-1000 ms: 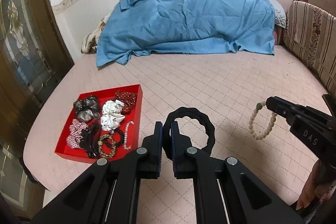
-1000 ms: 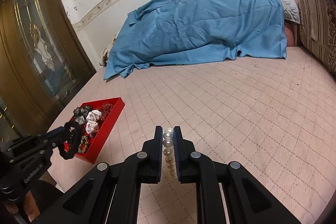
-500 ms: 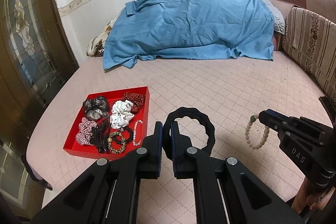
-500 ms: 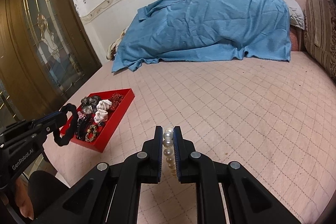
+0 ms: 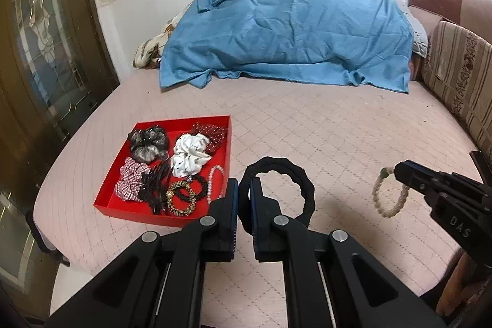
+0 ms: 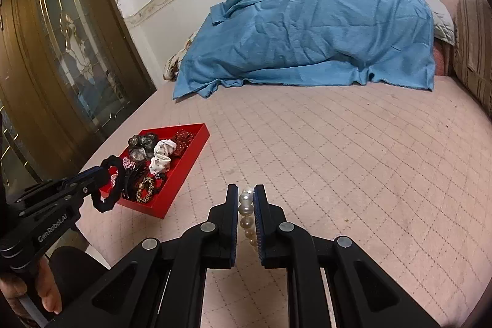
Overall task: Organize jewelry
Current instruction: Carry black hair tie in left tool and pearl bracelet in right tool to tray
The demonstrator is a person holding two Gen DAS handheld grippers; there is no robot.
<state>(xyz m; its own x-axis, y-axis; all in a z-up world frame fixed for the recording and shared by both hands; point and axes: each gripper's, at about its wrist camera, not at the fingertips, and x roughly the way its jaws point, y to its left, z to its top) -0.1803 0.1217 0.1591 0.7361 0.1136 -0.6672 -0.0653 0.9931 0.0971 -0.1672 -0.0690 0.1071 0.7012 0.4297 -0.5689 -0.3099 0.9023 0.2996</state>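
My left gripper (image 5: 244, 189) is shut on a black braided hair ring (image 5: 303, 183) and holds it above the pink bed, just right of the red tray (image 5: 229, 140). The tray holds scrunchies (image 5: 189, 156), a dark claw clip, bead bracelets (image 5: 181, 199) and a pearl bracelet (image 5: 213, 179). My right gripper (image 6: 246, 199) is shut on a cream pearl bracelet (image 6: 246, 205). In the left wrist view that bracelet (image 5: 389, 195) hangs from the right gripper (image 5: 399, 172) at the right. In the right wrist view the left gripper (image 6: 106, 174) holds the ring (image 6: 118, 180) over the tray's (image 6: 190, 159) near end.
A blue cloth (image 5: 292, 29) covers a heap at the bed's far side. Striped cushions (image 5: 461, 69) stand on the right. A wooden glass-panel door (image 5: 40, 29) is on the left beyond the bed's edge. The quilted pink bed surface (image 6: 338, 159) stretches between.
Both grippers have drawn back and risen a little, so the tray and bed look farther. The left gripper with the ring has come over the tray's near end. Both holds are unchanged.
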